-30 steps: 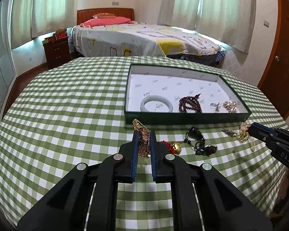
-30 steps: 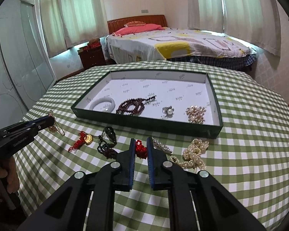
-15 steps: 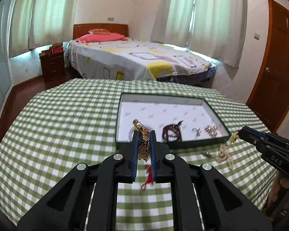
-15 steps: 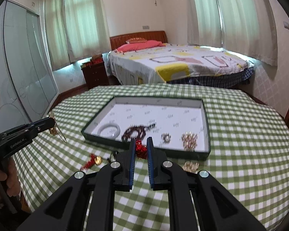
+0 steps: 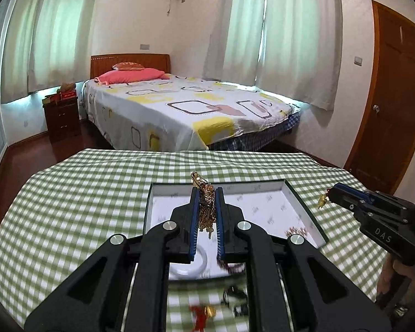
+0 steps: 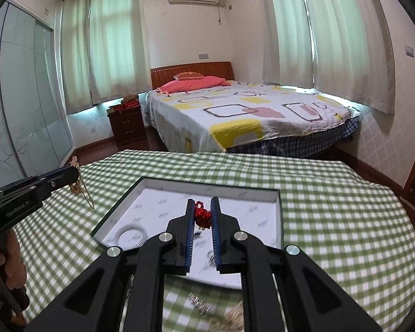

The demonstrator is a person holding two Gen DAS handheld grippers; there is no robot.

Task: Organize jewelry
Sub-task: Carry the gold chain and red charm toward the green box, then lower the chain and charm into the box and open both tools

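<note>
My left gripper (image 5: pixel 207 191) is shut on a gold chain necklace (image 5: pixel 206 210) and holds it above the green jewelry box (image 5: pixel 304 207). It also shows in the right wrist view (image 6: pixel 69 174), the gold chain (image 6: pixel 81 191) dangling. My right gripper (image 6: pixel 202 203) is shut on a red beaded ornament (image 6: pixel 202 217) over the box (image 6: pixel 279 215). It shows in the left wrist view (image 5: pixel 332 193) with a small gold piece at its tip. A white bangle (image 5: pixel 199 261) and dark red beads (image 5: pixel 294 231) lie in the box.
The box sits on a green checked tablecloth (image 5: pixel 83 207). Blurred loose jewelry lies on the cloth in front of the box: a red-and-gold charm (image 5: pixel 204 311), a black cord piece (image 5: pixel 235 293), pearls (image 6: pixel 232 315). A bed (image 5: pixel 179 110) stands beyond the table.
Both grippers have risen and moved forward over the box, each still holding its piece. The loose jewelry on the cloth has dropped to the bottom of the views.
</note>
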